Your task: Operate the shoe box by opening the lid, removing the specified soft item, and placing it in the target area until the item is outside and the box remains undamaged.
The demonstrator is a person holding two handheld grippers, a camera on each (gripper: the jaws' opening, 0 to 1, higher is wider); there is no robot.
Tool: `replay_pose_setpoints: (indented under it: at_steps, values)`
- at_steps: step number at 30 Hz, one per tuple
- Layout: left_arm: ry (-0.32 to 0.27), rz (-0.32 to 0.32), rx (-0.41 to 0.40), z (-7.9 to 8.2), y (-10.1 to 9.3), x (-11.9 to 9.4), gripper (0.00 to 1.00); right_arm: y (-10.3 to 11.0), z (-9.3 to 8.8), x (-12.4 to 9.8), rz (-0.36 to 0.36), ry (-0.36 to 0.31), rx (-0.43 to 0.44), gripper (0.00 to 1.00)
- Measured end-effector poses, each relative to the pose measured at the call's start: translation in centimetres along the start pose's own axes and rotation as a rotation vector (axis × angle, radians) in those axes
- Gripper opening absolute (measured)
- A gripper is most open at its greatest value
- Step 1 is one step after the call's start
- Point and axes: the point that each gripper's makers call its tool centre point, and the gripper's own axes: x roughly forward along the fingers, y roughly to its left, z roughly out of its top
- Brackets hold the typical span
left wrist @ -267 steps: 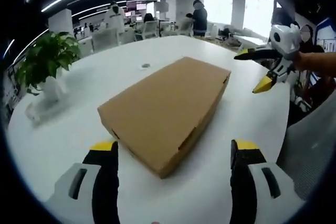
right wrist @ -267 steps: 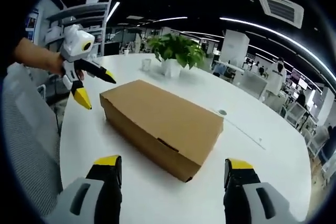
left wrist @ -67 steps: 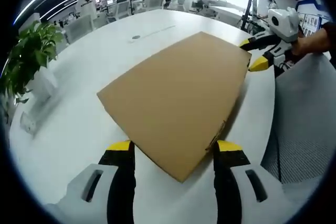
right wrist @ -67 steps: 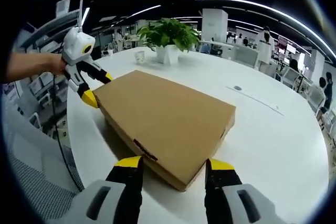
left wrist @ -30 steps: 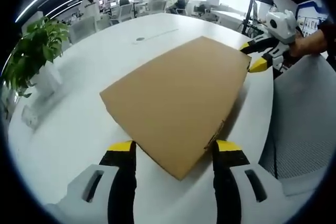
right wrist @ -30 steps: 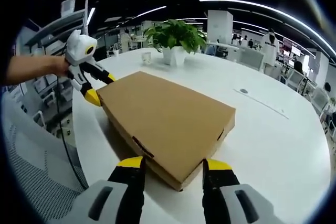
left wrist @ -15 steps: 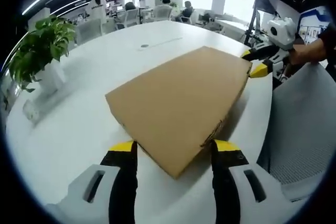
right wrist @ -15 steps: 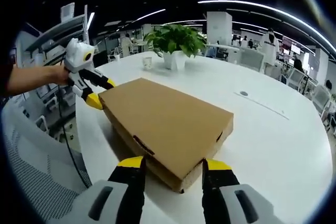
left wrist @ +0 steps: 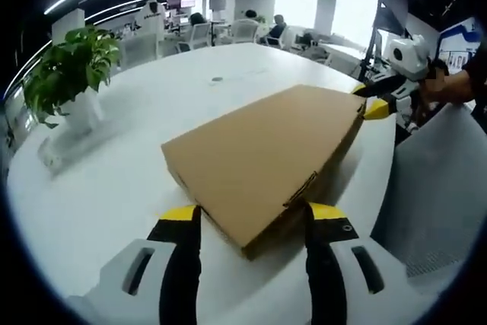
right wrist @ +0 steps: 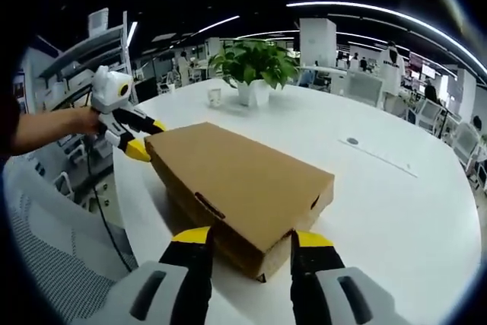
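Still-closed shoe box [left wrist: 266,154], both tongs at corners

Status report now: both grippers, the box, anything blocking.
Left gripper and right gripper open, each straddling a box corner at opposite ends. Lid closed, nothing taken out. Potted plant stands well clear on the table.
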Motion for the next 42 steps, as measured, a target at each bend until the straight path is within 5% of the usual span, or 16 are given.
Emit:
replay_pose_setpoints:
  at_steps: [20, 34, 35, 39, 40, 42]
  values:
    - [-0.126, 0.066, -0.056, 3.2, 0.1, -2.5, 0.48, -0.5, 3.2, -1.6, -0.005, -0.052, 0.047, 0.33]
    - [-0.177, 0.120, -0.017, 5.6, 0.5, -3.6, 0.45, -1.1, 5.4, -2.3, -0.020, -0.105, 0.063, 0.31]
    - [-0.178, 0.122, -0.006, 5.7, 0.6, -3.7, 0.43, -1.2, 5.5, -2.4, -0.021, -0.109, 0.065, 0.31]
    - [-0.259, 0.030, 0.006, 8.2, -1.5, -3.8, 0.09, -1.1, 5.6, -2.2, -0.023, -0.108, 0.044, 0.31]
    - [-0.246, 0.124, 0.056, 8.3, -0.3, -3.8, 0.11, -1.0, 5.6, -2.2, -0.022, -0.113, 0.043, 0.31]
    - [-0.240, 0.147, 0.090, 8.5, 0.0, -3.5, 0.19, -1.2, 5.4, -1.8, -0.038, -0.106, 0.034, 0.30]
